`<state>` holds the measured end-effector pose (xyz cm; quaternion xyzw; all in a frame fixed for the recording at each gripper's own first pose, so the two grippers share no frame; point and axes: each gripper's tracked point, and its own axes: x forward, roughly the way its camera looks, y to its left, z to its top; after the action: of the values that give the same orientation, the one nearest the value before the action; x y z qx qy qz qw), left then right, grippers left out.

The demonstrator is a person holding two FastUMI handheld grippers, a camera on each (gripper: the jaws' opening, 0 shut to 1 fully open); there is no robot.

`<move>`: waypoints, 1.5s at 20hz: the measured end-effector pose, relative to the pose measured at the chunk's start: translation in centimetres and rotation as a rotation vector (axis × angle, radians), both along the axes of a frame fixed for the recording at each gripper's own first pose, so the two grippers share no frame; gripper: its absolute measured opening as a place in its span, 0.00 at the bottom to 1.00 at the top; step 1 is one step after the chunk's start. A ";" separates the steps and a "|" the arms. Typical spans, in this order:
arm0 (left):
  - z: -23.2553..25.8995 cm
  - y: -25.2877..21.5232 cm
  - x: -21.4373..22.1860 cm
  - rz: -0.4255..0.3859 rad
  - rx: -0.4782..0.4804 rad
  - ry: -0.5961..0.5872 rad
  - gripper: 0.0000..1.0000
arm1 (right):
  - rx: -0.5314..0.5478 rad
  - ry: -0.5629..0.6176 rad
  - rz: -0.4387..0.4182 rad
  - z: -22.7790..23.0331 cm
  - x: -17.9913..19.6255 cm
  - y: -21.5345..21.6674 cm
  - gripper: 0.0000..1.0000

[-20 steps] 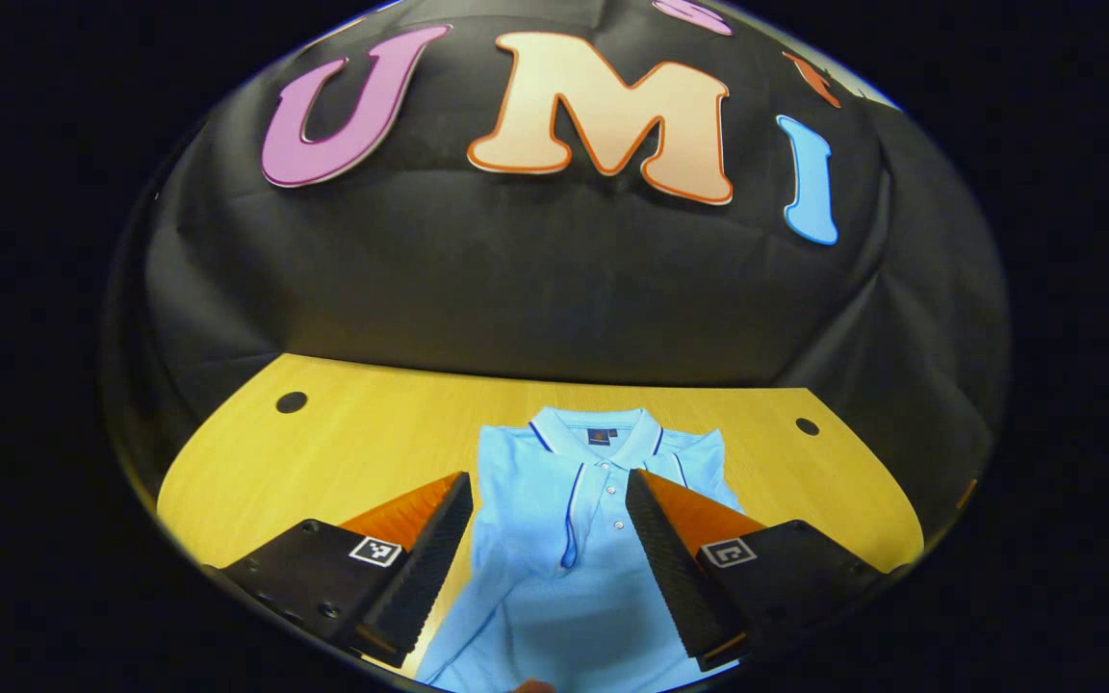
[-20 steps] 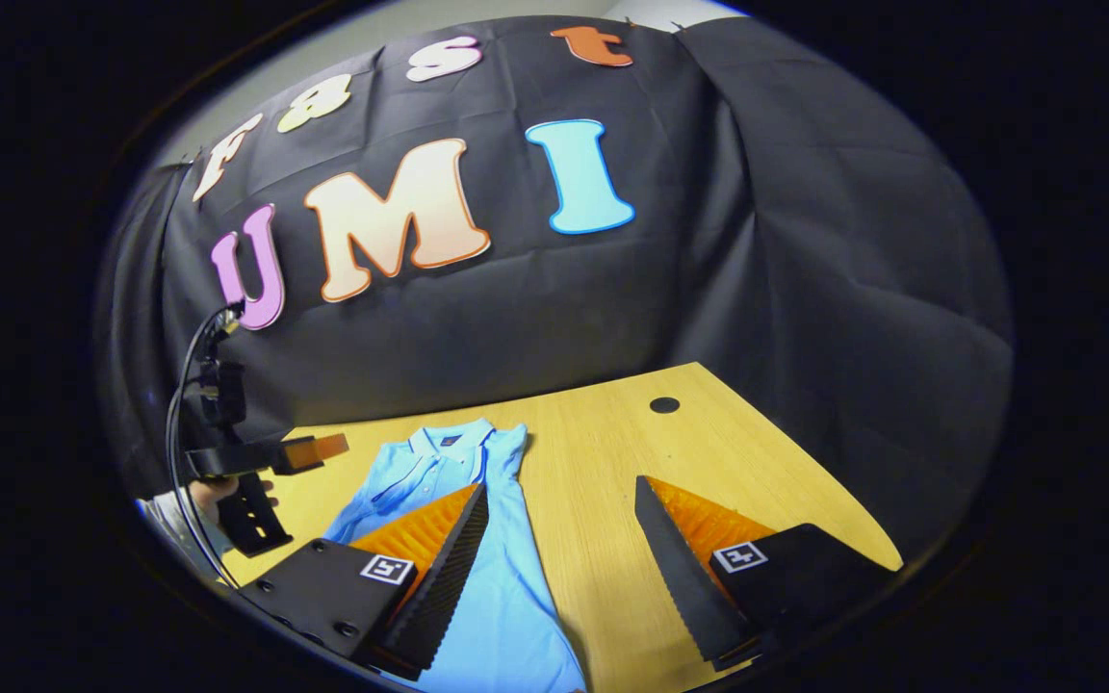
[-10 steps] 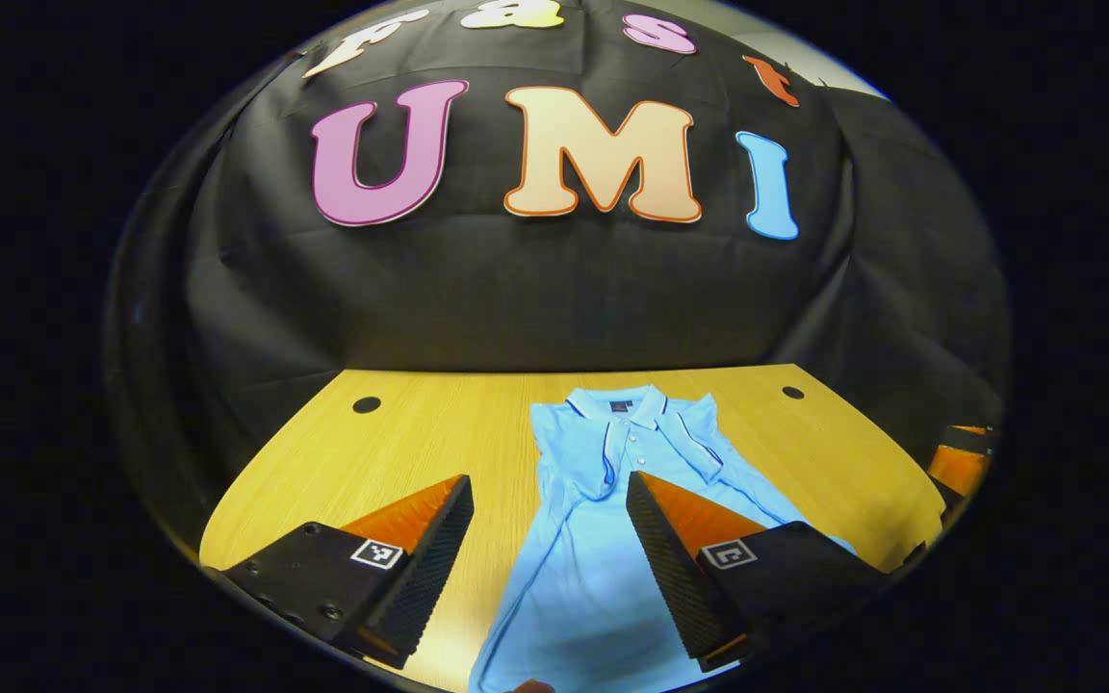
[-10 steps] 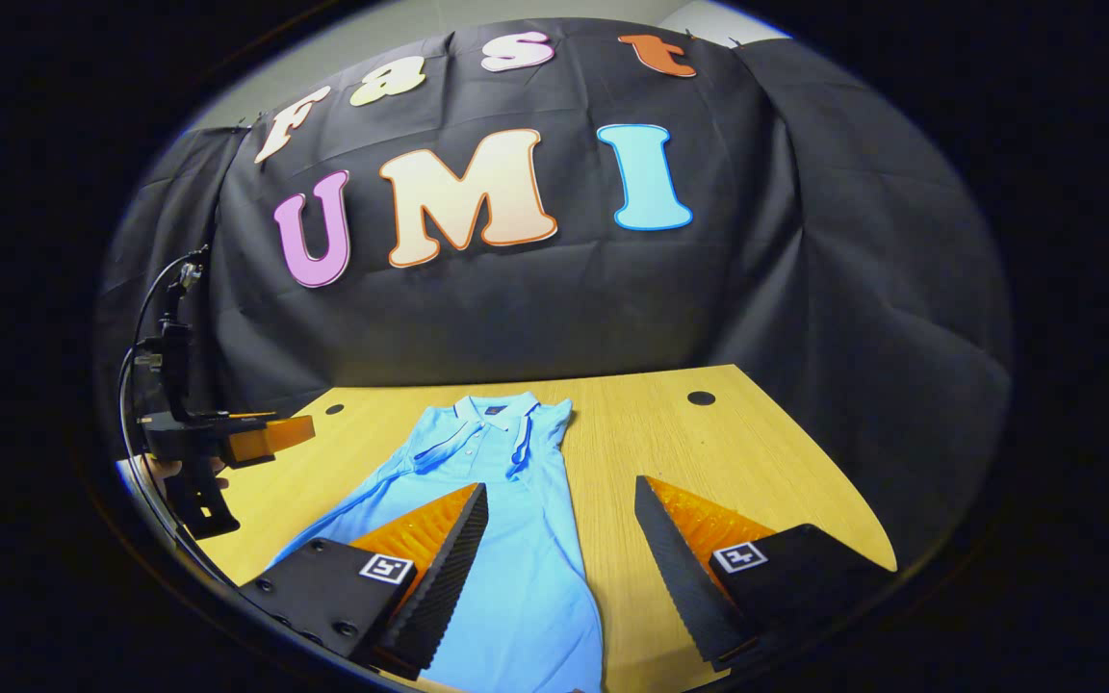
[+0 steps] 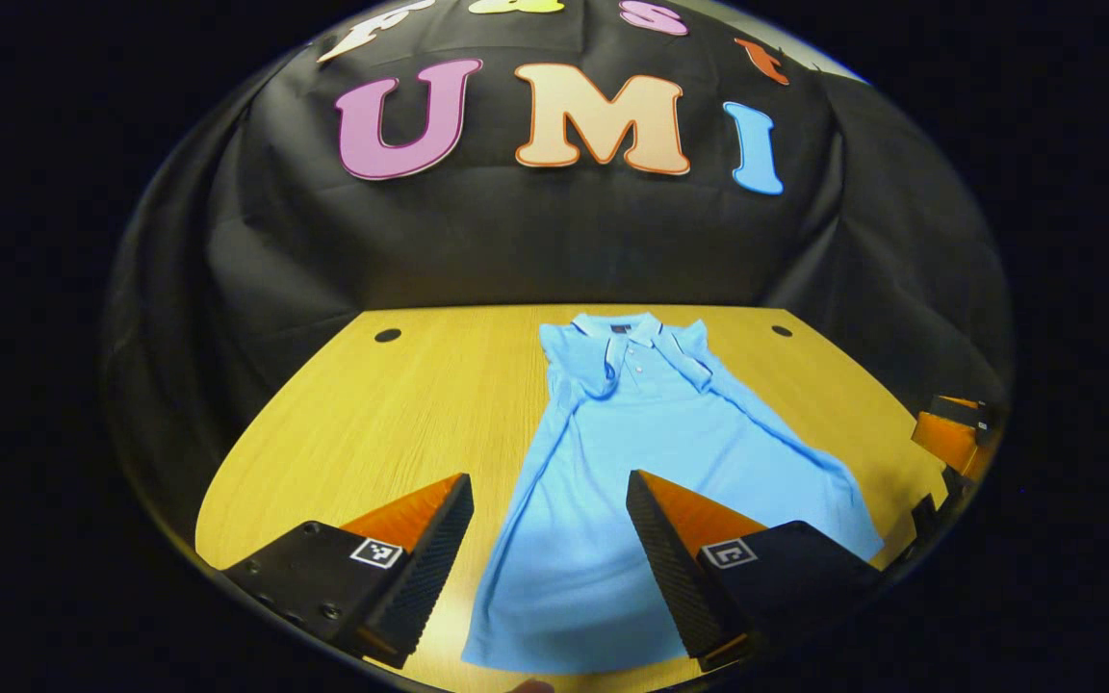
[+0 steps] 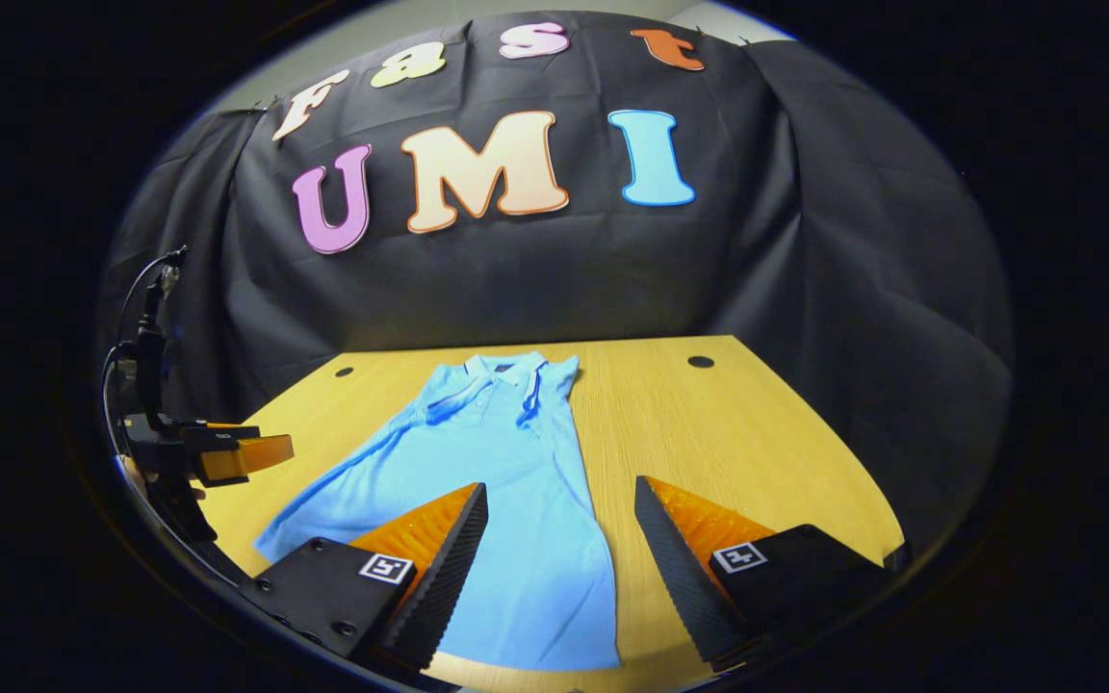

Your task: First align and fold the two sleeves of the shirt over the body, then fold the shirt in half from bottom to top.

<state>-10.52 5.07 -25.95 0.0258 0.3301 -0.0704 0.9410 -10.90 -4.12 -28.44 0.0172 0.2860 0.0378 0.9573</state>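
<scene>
Blue shirt (image 5: 651, 462) lies lengthwise, collar toward the wall, hem nearest both spread, empty hand-held grippers.

The tabletop (image 5: 400, 414) lies bare on both sides of the light blue shirt (image 5: 631, 452), giving open lanes along its long edges. The shirt lies flat and low, no barrier to a pass above it. The booth's black cloth wall (image 5: 535, 241) closes off the far edge just behind the collar. In the right gripper view, the left gripper (image 6: 227, 452) hovers beside the shirt's left edge.
</scene>
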 end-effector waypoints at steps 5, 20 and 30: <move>-3.1 0.7 -4.0 -0.017 0.041 0.078 0.96 | -0.019 0.074 0.010 -2.8 -3.0 -0.1 0.97; -8.7 3.8 -9.8 -0.010 0.122 0.184 0.95 | -0.089 0.265 0.050 -10.1 -9.6 0.0 0.98; -9.3 2.7 -10.7 -0.019 0.051 0.184 0.83 | -0.085 0.318 0.095 -12.1 -11.2 1.3 0.91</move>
<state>-21.24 7.74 -35.21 0.0465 0.4163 -0.0729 0.9051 -22.14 -2.85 -40.58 -0.0310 0.4355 0.0679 0.8971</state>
